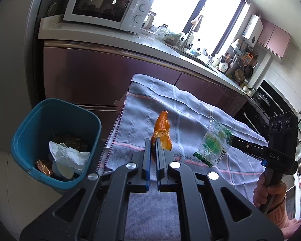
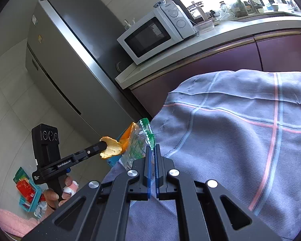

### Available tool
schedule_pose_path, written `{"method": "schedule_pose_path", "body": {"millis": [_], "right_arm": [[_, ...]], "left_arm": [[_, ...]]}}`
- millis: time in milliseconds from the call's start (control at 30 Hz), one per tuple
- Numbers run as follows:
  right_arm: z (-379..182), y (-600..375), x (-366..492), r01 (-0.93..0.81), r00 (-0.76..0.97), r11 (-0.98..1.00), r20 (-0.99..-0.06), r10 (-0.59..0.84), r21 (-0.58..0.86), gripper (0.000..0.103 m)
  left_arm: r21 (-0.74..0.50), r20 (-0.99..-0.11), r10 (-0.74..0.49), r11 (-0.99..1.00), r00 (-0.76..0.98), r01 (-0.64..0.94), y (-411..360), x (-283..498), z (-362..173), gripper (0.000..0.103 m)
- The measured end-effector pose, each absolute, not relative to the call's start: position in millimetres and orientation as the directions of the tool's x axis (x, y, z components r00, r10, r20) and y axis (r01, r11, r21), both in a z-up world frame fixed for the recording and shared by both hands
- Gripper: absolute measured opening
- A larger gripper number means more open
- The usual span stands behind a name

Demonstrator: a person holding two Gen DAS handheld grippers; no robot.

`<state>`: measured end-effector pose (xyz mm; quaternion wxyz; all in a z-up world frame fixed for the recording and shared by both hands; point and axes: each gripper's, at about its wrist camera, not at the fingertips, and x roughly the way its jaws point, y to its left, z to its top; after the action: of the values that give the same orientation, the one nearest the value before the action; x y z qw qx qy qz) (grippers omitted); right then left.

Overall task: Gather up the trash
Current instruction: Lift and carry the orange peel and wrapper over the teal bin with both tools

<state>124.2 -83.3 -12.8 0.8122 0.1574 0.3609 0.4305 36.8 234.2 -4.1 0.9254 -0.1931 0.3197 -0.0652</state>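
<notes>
My left gripper (image 1: 153,143) is shut on an orange peel (image 1: 162,128) and holds it above the cloth-covered table (image 1: 190,108). It also shows in the right wrist view (image 2: 104,146) with the peel (image 2: 112,147). My right gripper (image 2: 152,150) is shut on a clear green-printed plastic wrapper (image 2: 139,140) and holds it up near the table's left edge. The wrapper also shows in the left wrist view (image 1: 214,142), where the right gripper (image 1: 233,138) reaches in from the right. A blue trash bin (image 1: 50,108) stands on the floor left of the table, holding crumpled paper (image 1: 68,156) and other trash.
A kitchen counter with a white microwave (image 1: 106,6) runs behind the table. A grey fridge (image 2: 70,64) stands to the left. A stove (image 1: 266,108) is at the far right. A small teal crate with red packets (image 2: 28,190) sits on the floor.
</notes>
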Motion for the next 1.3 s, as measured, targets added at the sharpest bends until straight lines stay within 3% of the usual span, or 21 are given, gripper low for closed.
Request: {"method": "schedule_pose_path", "body": {"millis": [1300], "right_arm": [[-7.6, 26.8, 142.1, -0.662, 0.212, 0.488, -0.483, 0.85, 0.569, 0.002]], "left_arm": [[-0.38, -0.585, -0.088, 0.908, 0.806, -0.176, 306.3, 10.6, -15.7, 0.005]]}}
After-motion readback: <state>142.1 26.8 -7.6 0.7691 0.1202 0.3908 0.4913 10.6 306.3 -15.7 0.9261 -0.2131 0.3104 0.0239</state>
